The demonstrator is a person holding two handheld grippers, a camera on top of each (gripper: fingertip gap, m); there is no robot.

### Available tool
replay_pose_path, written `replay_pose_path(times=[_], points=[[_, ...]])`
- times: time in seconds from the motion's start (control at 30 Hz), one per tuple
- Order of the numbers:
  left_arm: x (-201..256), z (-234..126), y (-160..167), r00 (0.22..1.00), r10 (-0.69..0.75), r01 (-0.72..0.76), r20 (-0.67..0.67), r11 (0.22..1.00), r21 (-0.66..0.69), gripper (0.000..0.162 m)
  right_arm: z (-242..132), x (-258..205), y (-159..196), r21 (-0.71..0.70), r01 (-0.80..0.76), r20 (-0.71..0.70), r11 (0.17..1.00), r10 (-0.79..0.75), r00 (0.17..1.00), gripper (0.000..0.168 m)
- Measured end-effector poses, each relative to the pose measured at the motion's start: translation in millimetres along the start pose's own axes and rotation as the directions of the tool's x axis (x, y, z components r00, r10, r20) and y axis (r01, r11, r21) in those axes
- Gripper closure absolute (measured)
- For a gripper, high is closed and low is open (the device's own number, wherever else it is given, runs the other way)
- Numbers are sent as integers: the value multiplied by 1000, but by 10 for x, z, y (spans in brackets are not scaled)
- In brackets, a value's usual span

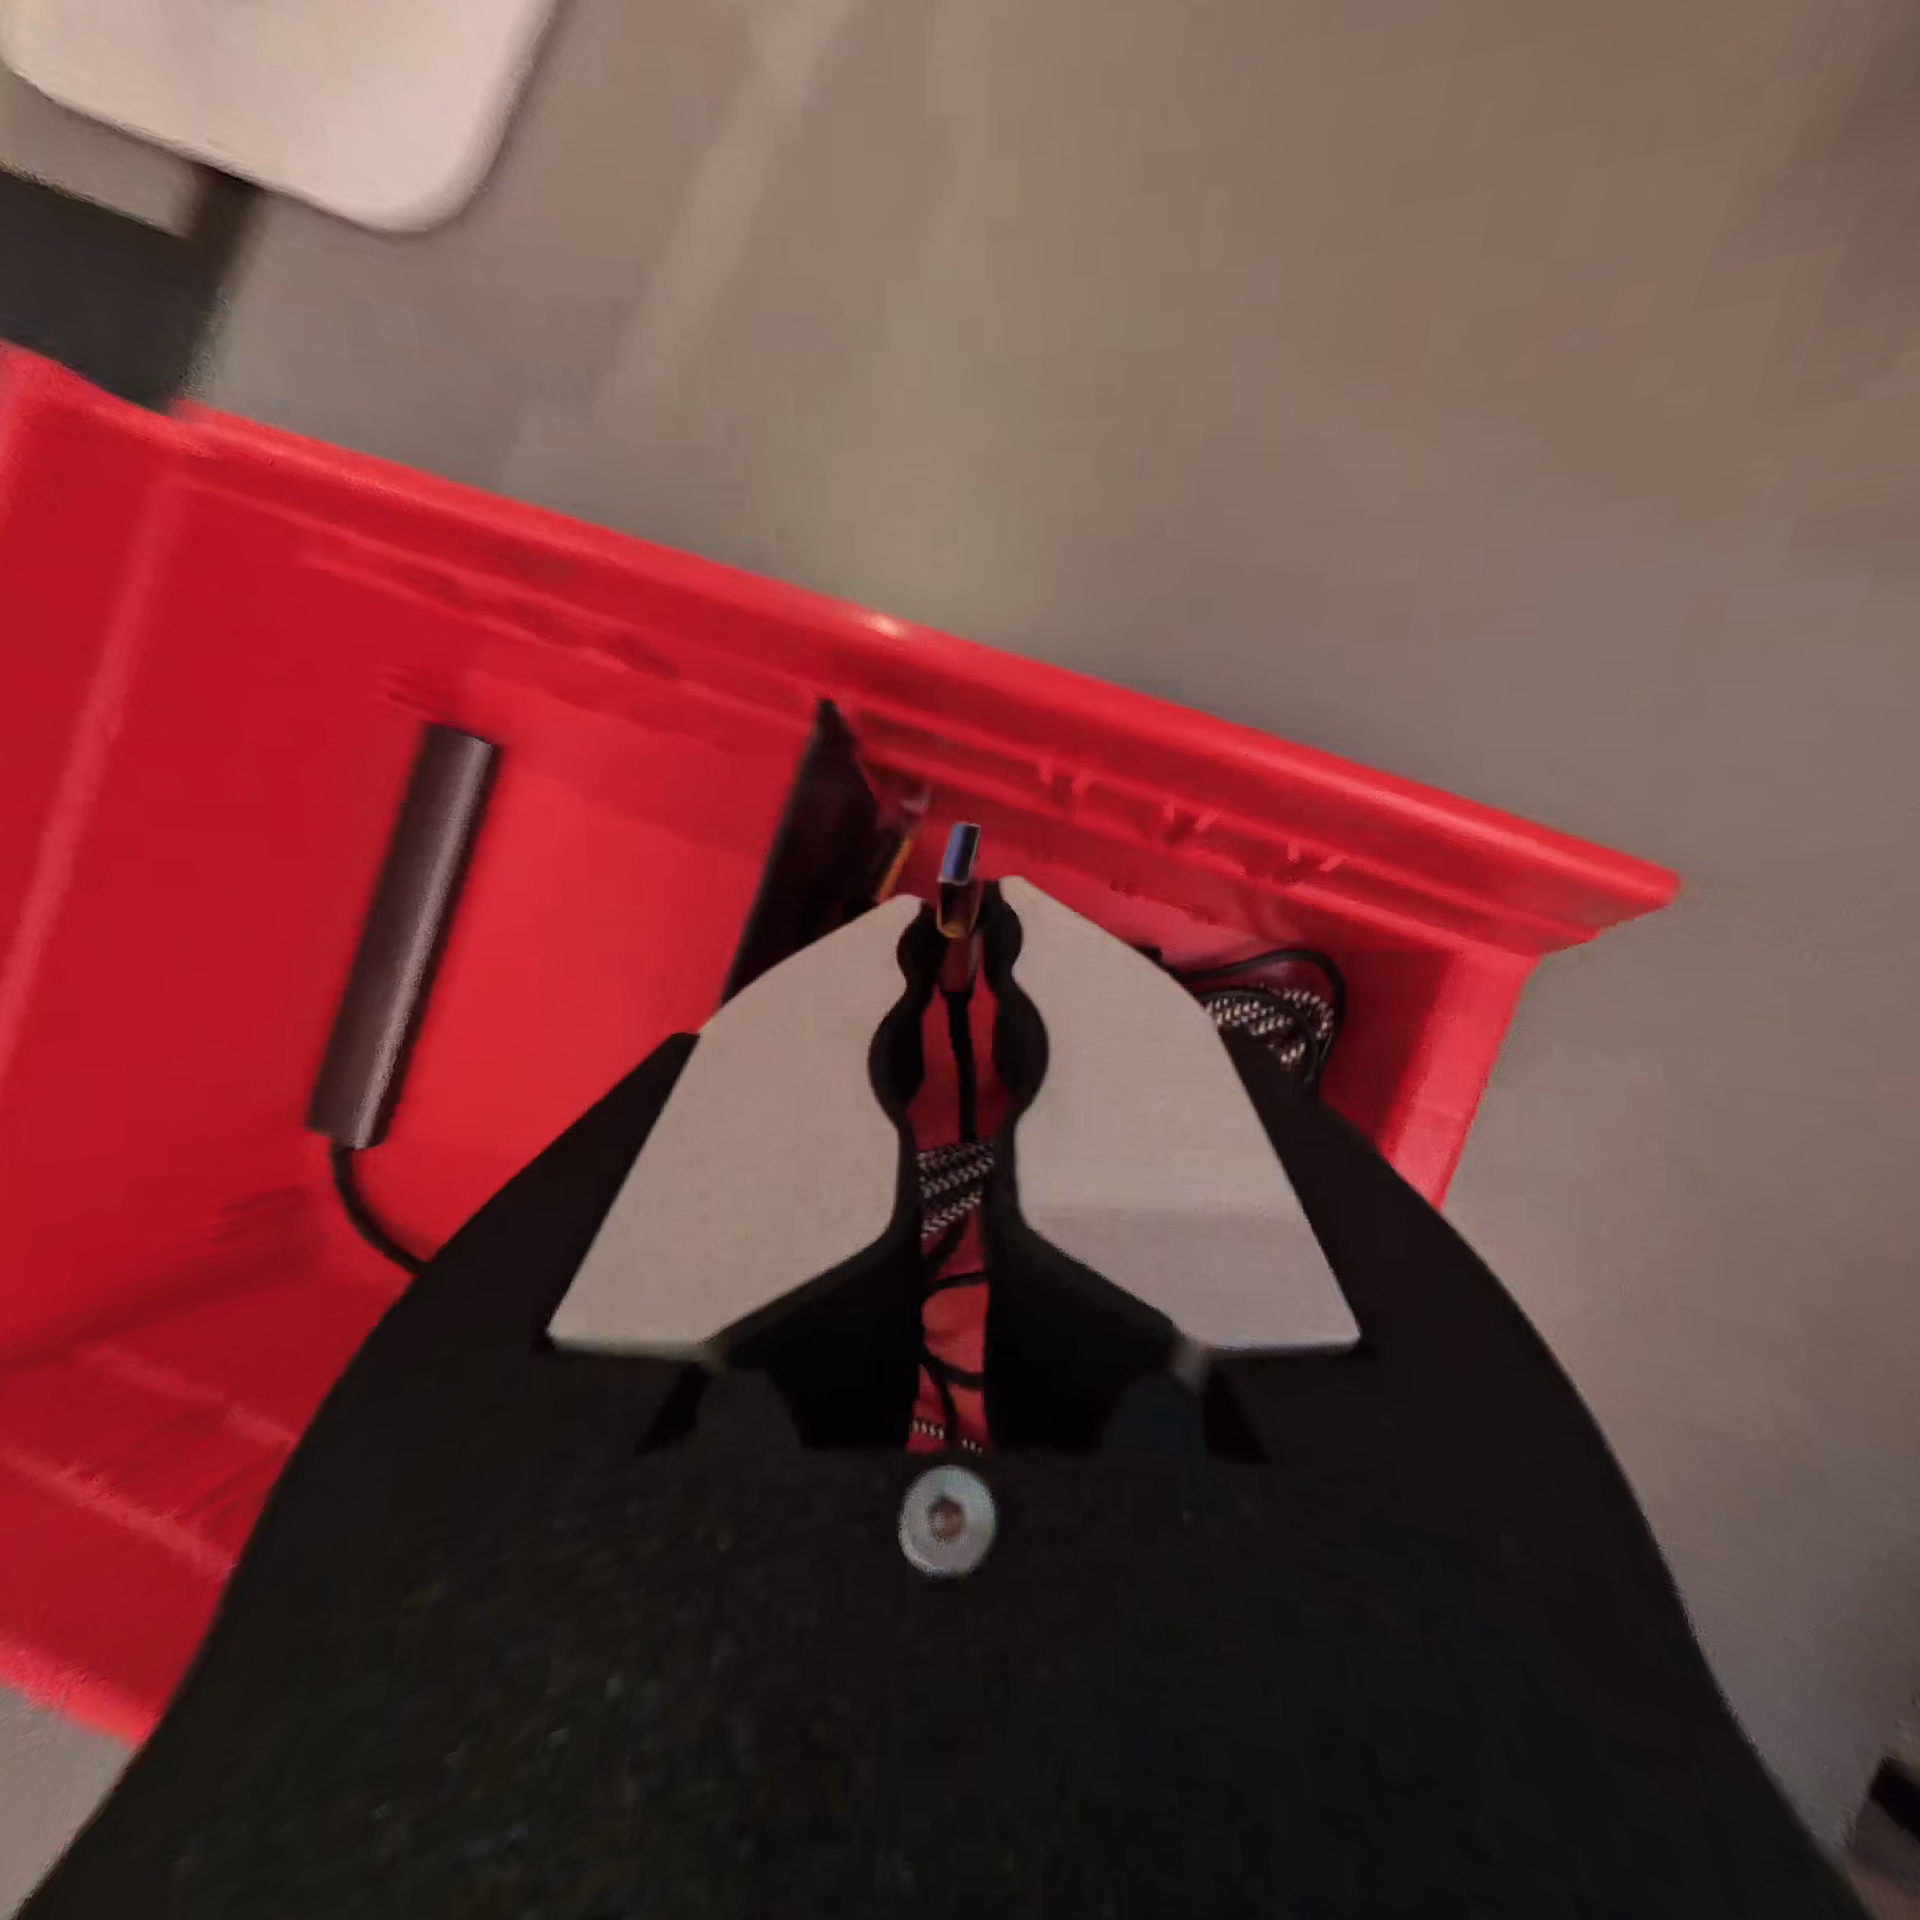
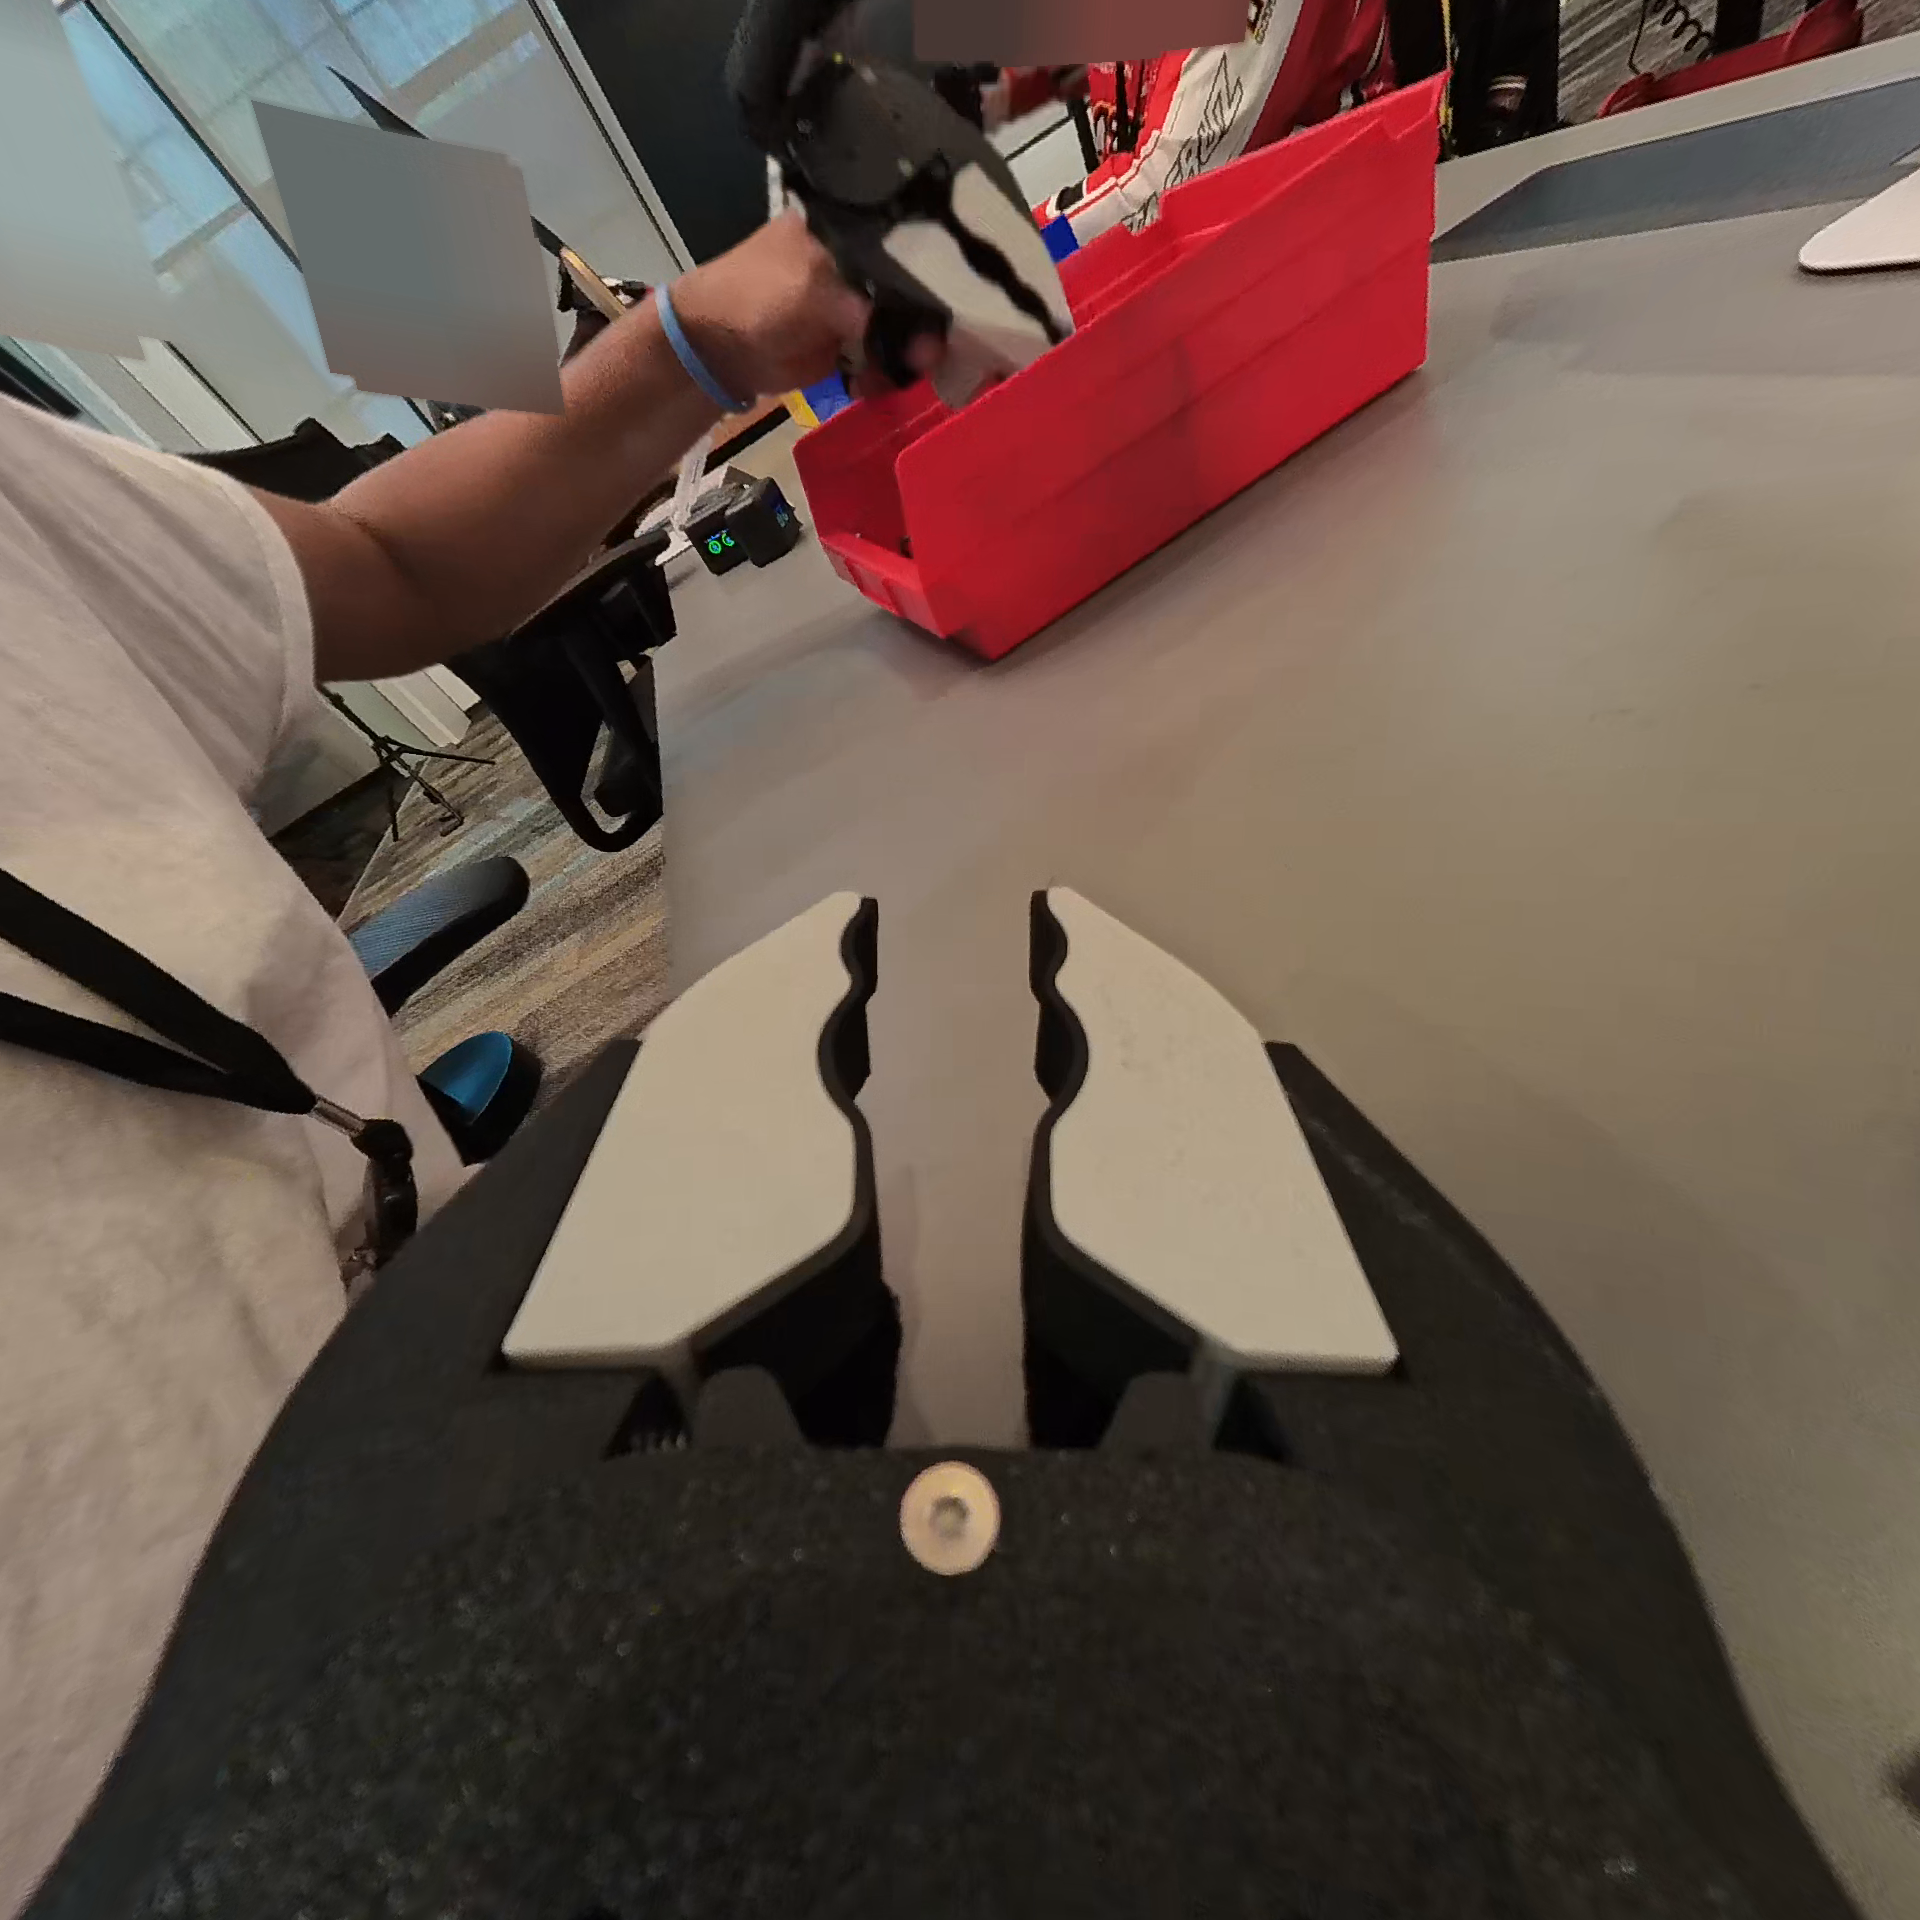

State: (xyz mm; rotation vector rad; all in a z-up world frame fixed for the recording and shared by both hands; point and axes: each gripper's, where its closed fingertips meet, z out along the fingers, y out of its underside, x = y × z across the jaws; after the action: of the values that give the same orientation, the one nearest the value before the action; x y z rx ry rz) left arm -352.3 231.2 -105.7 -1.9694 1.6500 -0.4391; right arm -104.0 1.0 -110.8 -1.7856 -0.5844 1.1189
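My left gripper (image 1: 958, 899) is shut on the metal plug of a cable (image 1: 956, 883), held over a red plastic bin (image 1: 1299, 821). The plug tip sticks out past the fingertips; its thin black lead runs back between the fingers. A braided black-and-white cable (image 1: 1273, 1029) lies coiled in the bin's right corner. A dark grey stick-shaped adapter (image 1: 405, 935) with a black lead lies in the bin's left part, beside a black divider (image 1: 821, 831). My right gripper (image 2: 954, 914) is open and empty, low over the grey table (image 2: 1455, 779). The left gripper (image 2: 997, 281) shows there, reaching into the bin (image 2: 1143, 447).
A person's arm (image 2: 499, 520) with a blue wristband holds the left gripper. Small black devices (image 2: 743, 530) with green lights sit by the bin's near end. A white flat object (image 1: 281, 94) lies on the table beyond the bin. An office chair (image 2: 447, 925) stands left of the table edge. The gap from one gripper's tips to the other's is roughly 35 cm.
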Motion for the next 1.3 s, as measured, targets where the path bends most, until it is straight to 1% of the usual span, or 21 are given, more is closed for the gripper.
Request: replay_pose_path(times=[0.1, 0.17, 0.2, 0.27, 0.4, 0.47, 0.53, 0.57, 0.7, 0.77, 0.8, 0.87, 0.9, 1.0, 1.13, 1.2, 1.3], points=[[-199, -493, -297, 996, -72, 59, 59, 977, 205, 155, -25, -36, -23, 13, 3, 5, 1000, -3, 1000, 141], [-353, -845, -464, 988, -118, 78, 102, 940, 333, 155, -44, -59, -31, 18, 4, 8, 1000, -5, 1000, 141], [-424, -1033, -560, 983, -142, 83, 116, 910, 406, 155, -55, -71, -35, 23, 4, 9, 1000, -4, 1000, 141], [-510, -1405, -748, 978, -181, 100, 98, 833, 543, 155, -78, -100, -52, 37, -1, 18, 999, 1, 1000, 142], [-609, -2018, -1068, 972, -227, 106, 65, 668, 737, 155, -126, -159, -92, 73, -26, 41, 997, 23, 999, 143], [-595, -2244, -1240, 972, -232, 108, 45, 603, 790, 155, -147, -173, -100, 82, -31, 43, 996, 27, 999, 143], [-541, -2420, -1423, 973, -221, 79, 61, 574, 815, 155, -166, -182, -101, 86, -24, 38, 996, 21, 999, 144], [-503, -2480, -1513, 974, -214, 62, 75, 573, 817, 155, -173, -186, -100, 86, -17, 33, 996, 14, 999, 144], [-349, -2623, -1797, 966, -187, -24, 178, 622, 783, 155, -196, -214, -77, 79, 0, 23, 997, -1, 1000, 144], [-244, -2685, -1922, 966, -179, -34, 185, 622, 782, 155, -204, -240, -68, 78, 2, 25, 997, -4, 1000, 144], [-168, -2697, -1987, 972, -174, -19, 159, 616, 788, 155, -206, -252, -62, 77, 4, 25, 997, -6, 1000, 144], [15, -2647, -2130, 983, -152, 12, 102, 606, 796, 155, -202, -279, -46, 71, 11, 27, 997, -13, 1000, 144], [116, -2567, -2205, 988, -136, 20, 80, 613, 790, 155, -196, -290, -32, 65, 16, 27, 998, -17, 999, 144], [455, -2173, -2432, 997, -73, 34, 19, 659, 751, 155, -168, -315, 6, 44, 35, 26, 998, -36, 999, 144], [884, -1379, -2598, 999, 4, 28, -46, 758, 652, 155, -140, -344, 39, 23, 56, 24, 998, -56, 998, 144], [1044, -919, -2594, 997, 23, 26, -75, 803, 596, 155, -145, -361, 49, 18, 65, 22, 998, -66, 998, 144], [1316, -228, -2498, 984, 8, 86, -180, 859, 504, 155, -170, -379, 54, 20, 74, 16, 997, -75, 997, 144]])
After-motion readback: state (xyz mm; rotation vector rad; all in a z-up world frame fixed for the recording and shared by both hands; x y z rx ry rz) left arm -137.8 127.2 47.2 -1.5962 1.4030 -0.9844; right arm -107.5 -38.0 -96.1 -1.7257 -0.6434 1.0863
